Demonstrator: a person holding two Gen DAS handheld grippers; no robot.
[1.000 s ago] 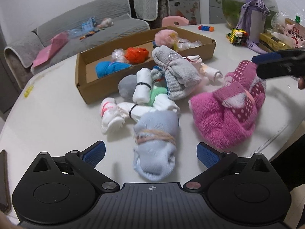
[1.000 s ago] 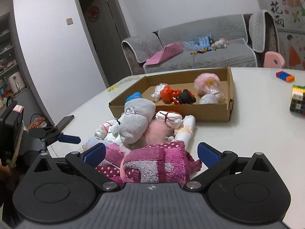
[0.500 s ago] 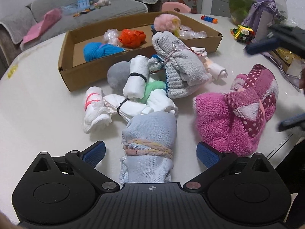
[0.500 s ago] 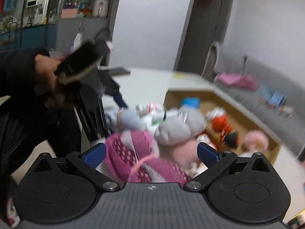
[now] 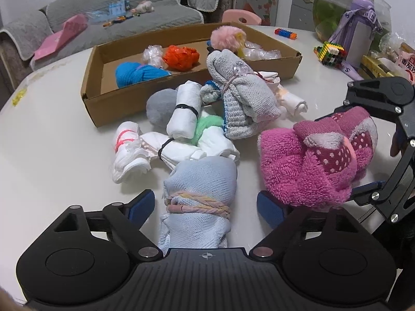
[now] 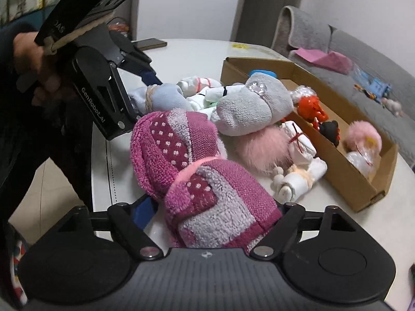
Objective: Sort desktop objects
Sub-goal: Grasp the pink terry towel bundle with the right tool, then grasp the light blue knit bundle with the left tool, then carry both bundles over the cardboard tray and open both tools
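A pile of rolled sock bundles lies on the white table in front of a cardboard box (image 5: 109,103). My left gripper (image 5: 206,208) is open, its fingers on either side of the pale blue sock bundle (image 5: 201,194), not closed on it. My right gripper (image 6: 215,213) is open around the big pink dotted sock bundle (image 6: 181,155), which fills the gap between its fingers; this bundle also shows in the left wrist view (image 5: 311,155). A grey knitted bundle (image 5: 241,103) and white rolls (image 5: 184,119) lie between them and the box.
The box holds a blue bundle (image 5: 137,73), an orange one (image 5: 181,57) and a pink pompom (image 5: 225,37). A purple bottle (image 5: 360,36), a fish bowl (image 5: 334,7), toy bricks (image 5: 329,51) and snack packs stand at the back right. A phone (image 6: 150,43) lies at the table's far edge.
My right gripper has swung round and come down over the pink dotted bundle. My left gripper has moved forward, so the pale blue bundle now lies between its fingers.
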